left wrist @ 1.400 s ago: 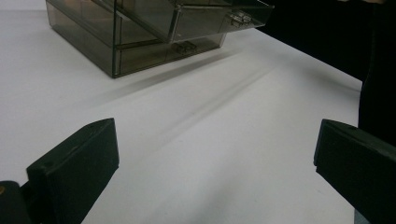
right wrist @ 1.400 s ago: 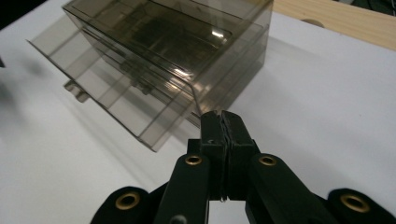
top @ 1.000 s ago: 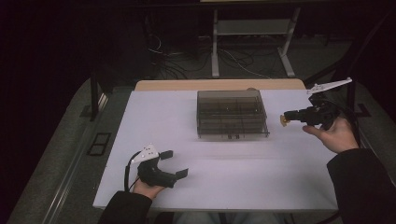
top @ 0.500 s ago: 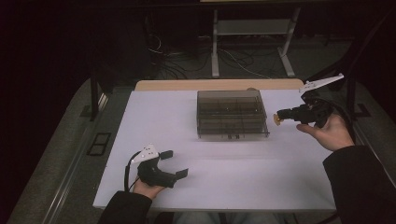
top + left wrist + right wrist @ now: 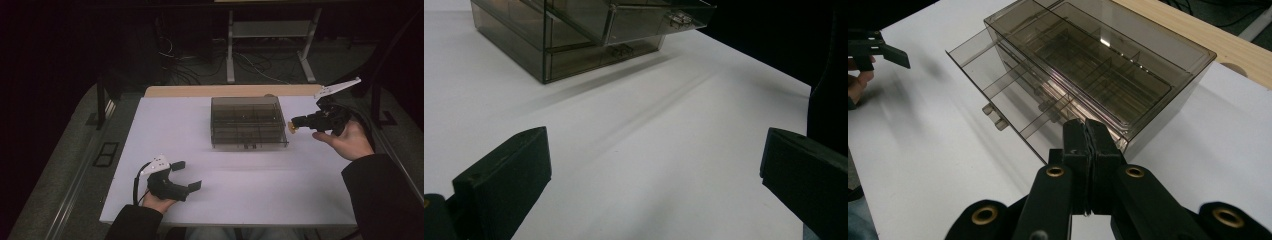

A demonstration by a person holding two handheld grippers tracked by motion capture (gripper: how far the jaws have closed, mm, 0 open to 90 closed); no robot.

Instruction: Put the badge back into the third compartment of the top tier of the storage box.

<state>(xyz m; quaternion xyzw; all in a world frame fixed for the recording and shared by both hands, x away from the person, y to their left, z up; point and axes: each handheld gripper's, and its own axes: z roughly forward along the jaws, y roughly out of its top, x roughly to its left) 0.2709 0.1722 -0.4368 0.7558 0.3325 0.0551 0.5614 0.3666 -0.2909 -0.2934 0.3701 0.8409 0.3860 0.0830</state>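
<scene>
Mid-bench, on the white bench (image 5: 240, 175), smoky clear drawer box (image 5: 247, 121), one drawer (image 5: 998, 80) part-way out, my right gripper (image 5: 296, 123) clenched just beside its right end, perhaps pinching something small and yellow, my left gripper (image 5: 186, 175) released near the front-left edge, well apart.

My left gripper (image 5: 186, 176) has black blocky jaws and a white top plate; my right gripper (image 5: 1086, 131) shows brass rivets. My sleeves (image 5: 385, 195) look dark, perhaps black.
</scene>
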